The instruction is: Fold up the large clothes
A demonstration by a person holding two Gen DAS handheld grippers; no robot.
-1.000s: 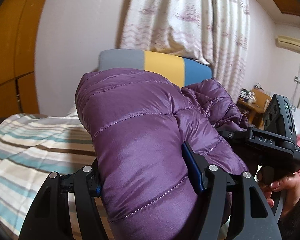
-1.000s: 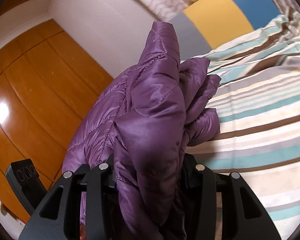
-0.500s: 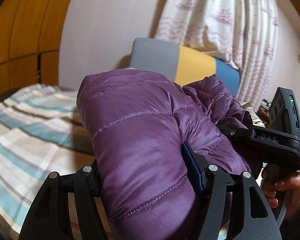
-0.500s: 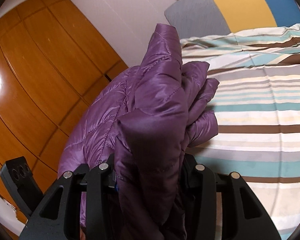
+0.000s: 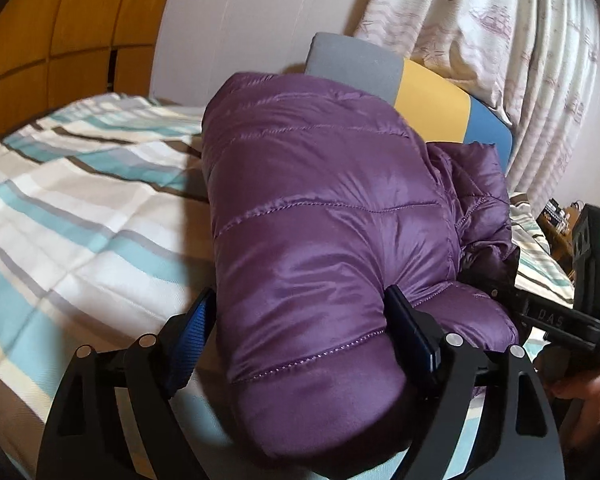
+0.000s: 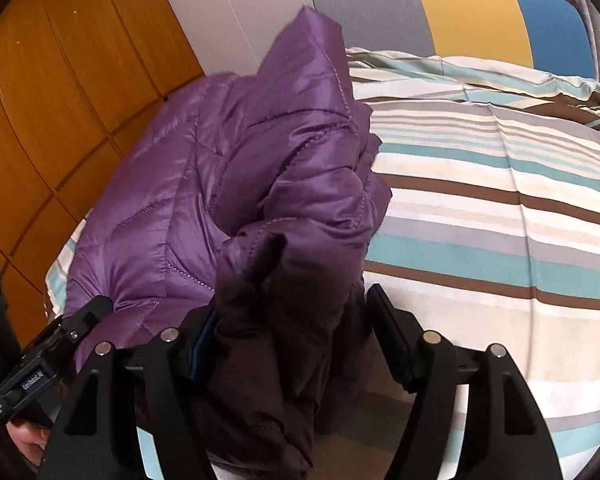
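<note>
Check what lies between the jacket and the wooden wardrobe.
In the left wrist view, striped bedding fills the stretch between the jacket and the wardrobe; nothing else lies there.

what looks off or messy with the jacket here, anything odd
No damage shows. The purple puffer jacket is a thick bundle, not a flat fold: its right side is bunched in crumpled layers. It sits between the fingers of the left gripper and right gripper, over the striped bedspread.

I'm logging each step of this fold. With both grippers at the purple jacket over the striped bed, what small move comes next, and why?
Probably withdraw both grippers. The folded purple jacket appears to rest on the striped bedcover, and the fingers of the left gripper and right gripper look spread beside it, not pinching.
</note>
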